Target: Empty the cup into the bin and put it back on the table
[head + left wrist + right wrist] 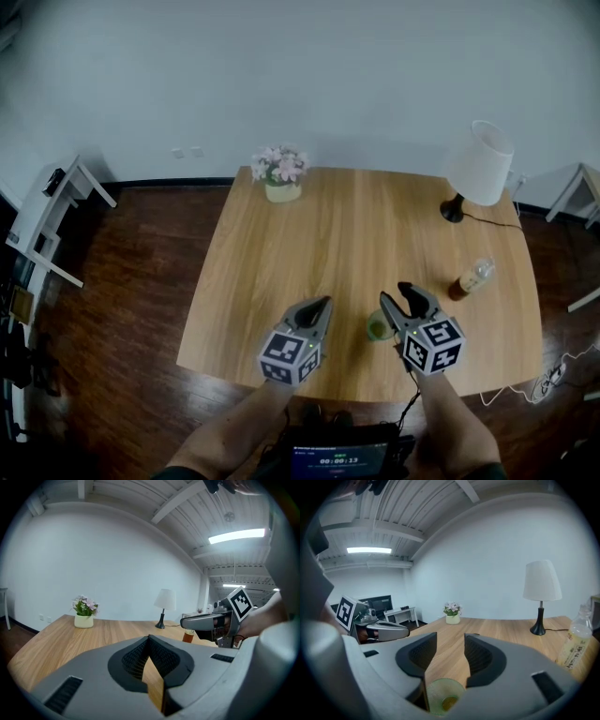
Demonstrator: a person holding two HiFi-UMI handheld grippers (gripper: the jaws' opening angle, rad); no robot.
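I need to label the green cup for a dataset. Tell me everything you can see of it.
The green cup is small, round and translucent, and looks like plastic. It appears to stand upright and open-topped on the wooden table, near the front edge. Something small and orange-yellow lies at its bottom. The right gripper hangs just over it with its jaws apart. In the right gripper view the cup shows low between the jaws, partly hidden by them, and no pad visibly presses on it.
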